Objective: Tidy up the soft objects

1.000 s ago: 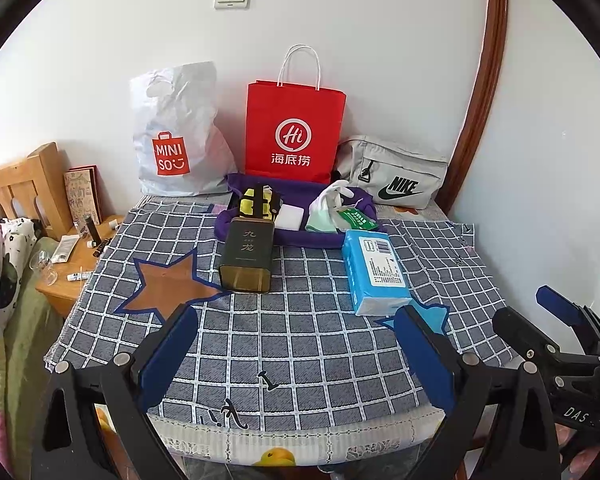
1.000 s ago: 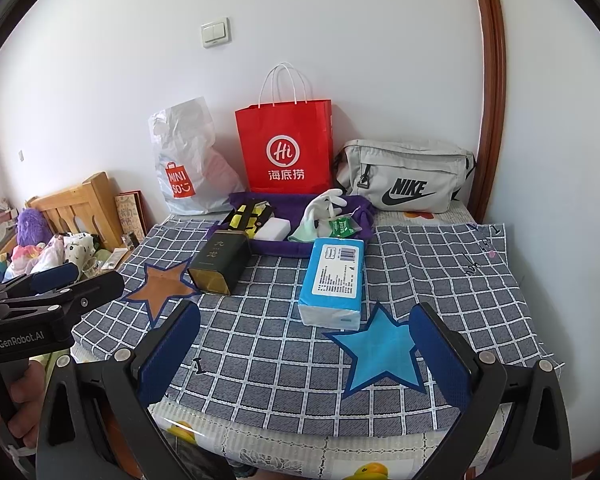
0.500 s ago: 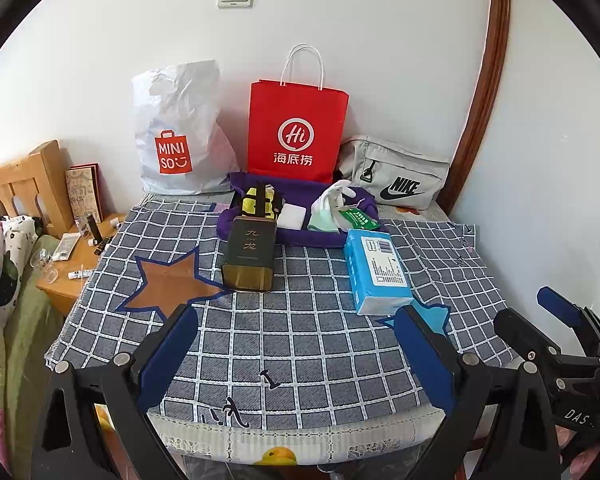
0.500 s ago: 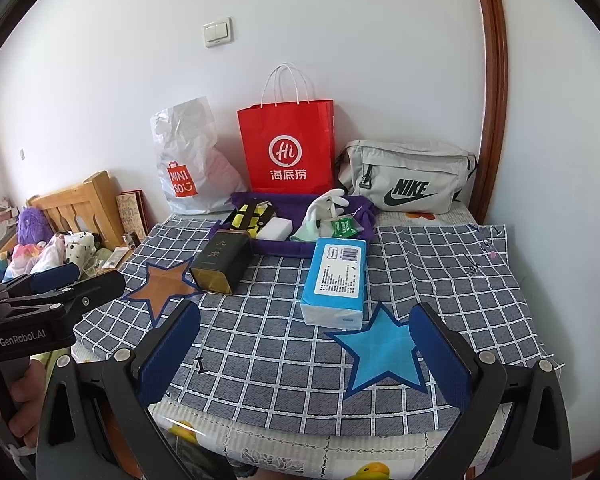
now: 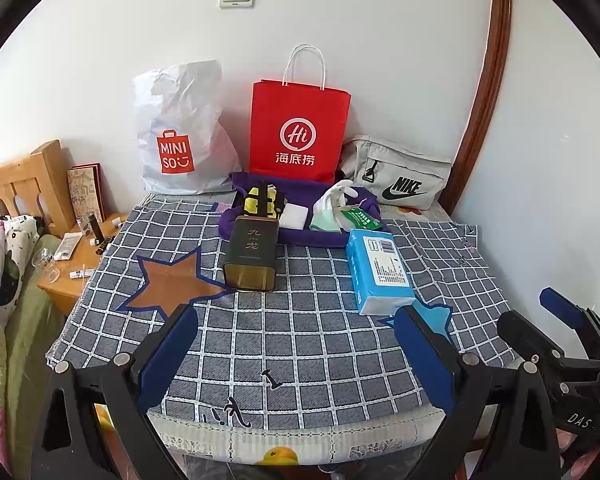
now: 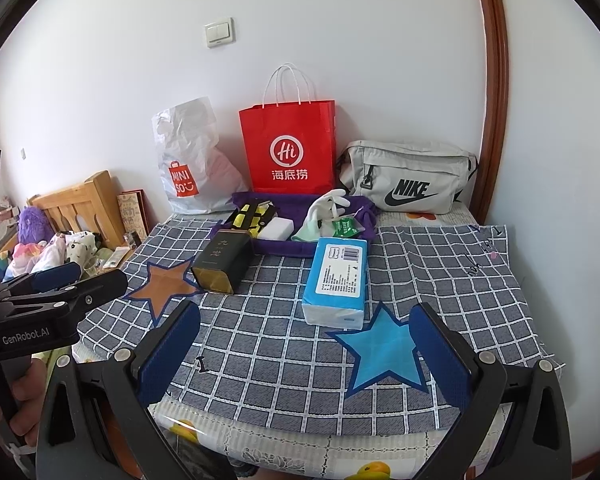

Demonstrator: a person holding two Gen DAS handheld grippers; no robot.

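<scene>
A blue tissue pack point(image 5: 378, 270) point(image 6: 337, 280) lies on the checked cloth right of centre. A dark tin box point(image 5: 253, 254) point(image 6: 222, 259) lies left of it. Behind them a purple tray point(image 5: 300, 236) point(image 6: 286, 248) holds a yellow-black item point(image 5: 260, 200), a white block point(image 5: 294, 216) and a white glove point(image 6: 326, 206) with a green packet point(image 6: 344, 227). My left gripper point(image 5: 296, 356) is open and empty above the table's front edge. My right gripper point(image 6: 304, 356) is open and empty, near a blue star point(image 6: 384, 348).
A brown star point(image 5: 170, 284) marks the cloth at left. A white Miniso bag point(image 5: 180, 132), a red paper bag point(image 5: 298, 132) and a grey Nike pouch point(image 5: 400, 176) stand along the back wall. A wooden bedside stand point(image 5: 72, 256) with small items is at left.
Both views have shifted very slightly; the objects sit a touch higher. Nothing was taken or let go.
</scene>
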